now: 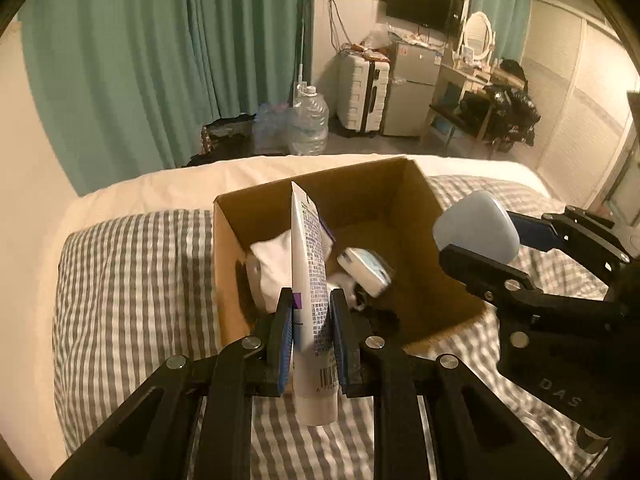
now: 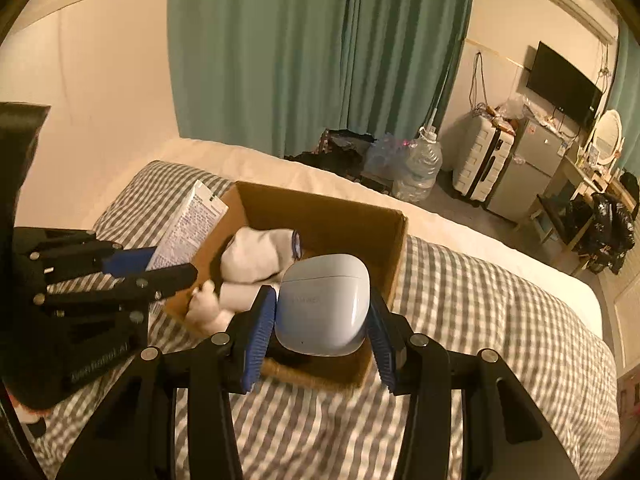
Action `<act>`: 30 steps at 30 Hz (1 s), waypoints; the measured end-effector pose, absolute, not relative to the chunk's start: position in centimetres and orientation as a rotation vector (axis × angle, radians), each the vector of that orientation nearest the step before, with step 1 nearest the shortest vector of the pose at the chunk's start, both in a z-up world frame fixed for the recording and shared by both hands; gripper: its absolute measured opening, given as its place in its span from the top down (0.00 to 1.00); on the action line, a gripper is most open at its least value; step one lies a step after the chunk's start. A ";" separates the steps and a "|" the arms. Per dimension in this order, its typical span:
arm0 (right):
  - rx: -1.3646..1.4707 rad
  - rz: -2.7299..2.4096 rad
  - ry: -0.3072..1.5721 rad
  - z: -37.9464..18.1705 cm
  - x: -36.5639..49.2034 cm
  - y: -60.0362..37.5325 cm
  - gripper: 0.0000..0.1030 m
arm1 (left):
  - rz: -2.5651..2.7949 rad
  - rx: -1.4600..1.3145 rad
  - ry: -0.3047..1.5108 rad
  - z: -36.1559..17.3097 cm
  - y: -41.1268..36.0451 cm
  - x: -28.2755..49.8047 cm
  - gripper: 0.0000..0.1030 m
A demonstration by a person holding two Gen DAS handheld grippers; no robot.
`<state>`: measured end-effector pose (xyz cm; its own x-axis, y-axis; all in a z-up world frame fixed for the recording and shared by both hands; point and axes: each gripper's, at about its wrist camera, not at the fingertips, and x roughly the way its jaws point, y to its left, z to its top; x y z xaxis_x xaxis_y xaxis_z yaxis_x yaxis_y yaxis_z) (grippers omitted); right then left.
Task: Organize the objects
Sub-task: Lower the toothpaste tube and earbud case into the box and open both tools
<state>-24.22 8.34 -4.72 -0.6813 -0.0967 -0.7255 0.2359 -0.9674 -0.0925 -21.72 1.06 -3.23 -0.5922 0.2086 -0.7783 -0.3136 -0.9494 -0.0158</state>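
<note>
An open cardboard box (image 1: 384, 184) sits on the checked bedspread; it also shows in the right wrist view (image 2: 328, 212). My left gripper (image 1: 310, 344) is shut on a white tube (image 1: 308, 264) with printed text, held upright over the box's near edge. The tube also shows at the left of the right wrist view (image 2: 188, 224). My right gripper (image 2: 320, 332) is shut on a pale blue earbud case (image 2: 324, 304) above the box's near right corner; the case shows in the left wrist view (image 1: 476, 224) too. White socks (image 2: 260, 256) and a small white pack (image 1: 366, 270) lie inside the box.
The bed (image 2: 500, 320) carries a grey-and-white checked cover. Beyond it are green curtains (image 1: 160, 60), water jugs (image 1: 308, 124), a white suitcase (image 1: 364, 92), a small fridge (image 1: 412, 88), a wall TV (image 1: 424, 2) and a dressing table (image 1: 468, 68).
</note>
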 end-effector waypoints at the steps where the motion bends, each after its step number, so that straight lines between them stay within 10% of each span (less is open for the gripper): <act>1: 1.168 -2.712 0.265 -5.3 -25.1 8.3 0.56 | 2.565 -1.235 0.184 -3.7 1.2 -22.3 0.83; 15: 1.251 -2.711 0.163 -10.7 -27.3 10.2 0.54 | 2.477 -1.265 0.177 -9.6 3.6 -25.5 0.79; 25: 1.149 -2.785 0.083 -5.6 -24.4 11.6 0.31 | 2.575 -1.152 0.233 -4.7 3.1 -22.3 0.25; 30: 1.058 -2.853 0.072 -0.5 -21.7 12.1 0.24 | 2.649 -1.025 0.231 0.9 2.1 -19.4 0.14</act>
<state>-21.70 12.06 -0.47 -0.7543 -0.0748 -0.6523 0.1077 -0.9941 -0.0106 -19.44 2.09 0.94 -0.7046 0.2102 -0.6777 -0.3245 -0.9448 0.0443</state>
